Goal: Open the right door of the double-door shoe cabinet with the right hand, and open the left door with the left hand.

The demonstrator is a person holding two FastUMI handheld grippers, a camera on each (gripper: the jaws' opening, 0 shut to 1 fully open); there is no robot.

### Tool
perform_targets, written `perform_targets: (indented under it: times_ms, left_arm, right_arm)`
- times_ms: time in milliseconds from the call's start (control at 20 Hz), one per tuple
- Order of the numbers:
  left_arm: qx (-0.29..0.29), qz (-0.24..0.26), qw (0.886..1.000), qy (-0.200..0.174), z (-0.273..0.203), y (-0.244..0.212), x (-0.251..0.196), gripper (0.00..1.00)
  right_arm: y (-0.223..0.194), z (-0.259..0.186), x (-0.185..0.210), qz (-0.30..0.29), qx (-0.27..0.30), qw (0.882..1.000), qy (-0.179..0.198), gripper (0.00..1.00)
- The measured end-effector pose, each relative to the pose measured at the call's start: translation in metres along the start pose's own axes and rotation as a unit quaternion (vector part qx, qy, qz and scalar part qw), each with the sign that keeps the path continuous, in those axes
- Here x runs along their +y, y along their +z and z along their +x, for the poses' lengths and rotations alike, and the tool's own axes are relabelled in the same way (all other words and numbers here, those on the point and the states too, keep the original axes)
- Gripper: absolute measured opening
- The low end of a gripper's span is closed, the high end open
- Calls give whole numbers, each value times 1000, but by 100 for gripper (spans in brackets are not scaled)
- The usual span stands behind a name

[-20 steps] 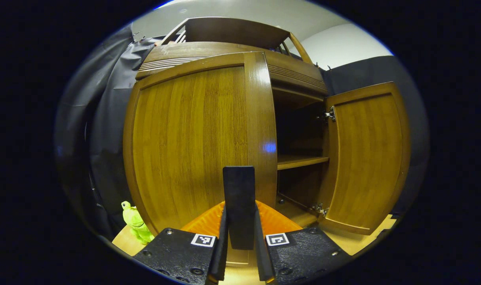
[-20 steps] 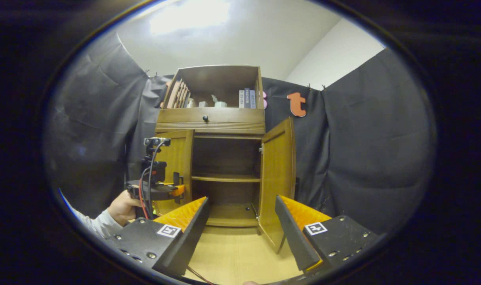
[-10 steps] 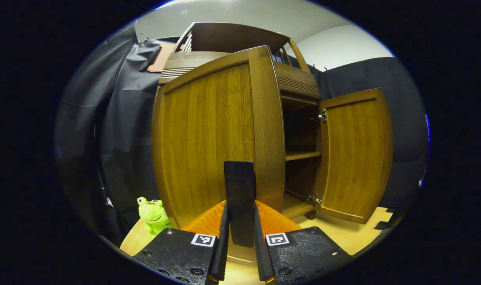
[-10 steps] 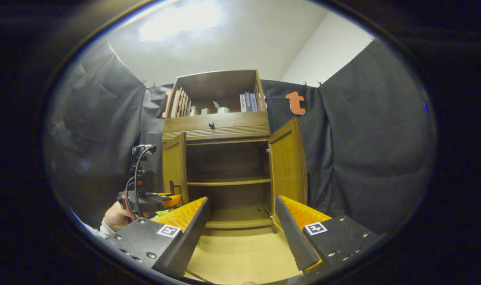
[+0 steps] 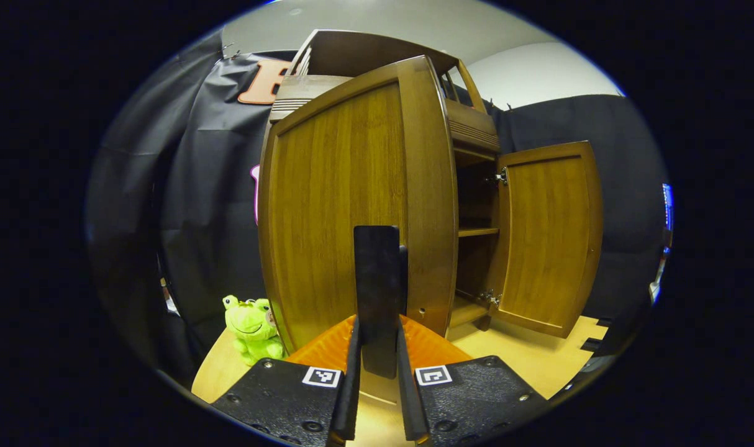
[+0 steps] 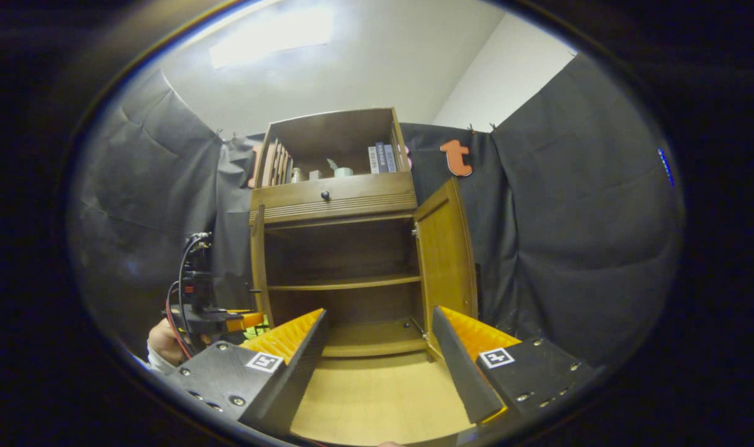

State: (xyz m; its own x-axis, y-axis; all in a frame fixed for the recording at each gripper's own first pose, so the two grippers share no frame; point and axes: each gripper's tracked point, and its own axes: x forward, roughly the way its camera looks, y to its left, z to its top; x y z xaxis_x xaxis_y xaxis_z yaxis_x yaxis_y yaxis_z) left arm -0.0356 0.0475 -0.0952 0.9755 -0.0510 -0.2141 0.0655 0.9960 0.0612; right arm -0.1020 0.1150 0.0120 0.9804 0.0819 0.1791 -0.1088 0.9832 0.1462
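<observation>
The double-door shoe cabinet [image 6: 336, 248] stands against the booth's black cloth, its inner shelf [image 6: 346, 283] bare. In the left gripper view the left door [image 5: 352, 205] is swung wide, its outer face toward the camera; the right door [image 5: 548, 236] also stands open, hinges showing. The left gripper [image 5: 377, 347] has its fingers pressed together on the left door's dark handle [image 5: 378, 279]. The right gripper [image 6: 380, 366] hangs in front of the cabinet, fingers spread apart, holding nothing. A green frog plush [image 5: 251, 326] sits on the wooden floor [image 6: 377, 403] just beside the left door. A small knob [image 6: 325, 195] marks the drawer above.
</observation>
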Motion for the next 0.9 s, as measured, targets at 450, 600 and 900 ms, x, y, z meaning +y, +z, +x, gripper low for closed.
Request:
perform_targets:
  times_ms: [450, 600, 900]
  left_arm:
    - [-9, 6, 1000, -4, -21, 1, 21, 29]
    - [-10, 4, 1000, 2, -28, 2, 29, 27]
    - [-15, 4, 1000, 13, -40, 2, 45, 24]
  right_arm:
    - [-12, 6, 20, 13, 1, 1000, 17, 99]
    - [-17, 10, 24, 6, 7, 1000, 17, 94]
    - [-27, 14, 32, 15, 14, 999, 25, 99]
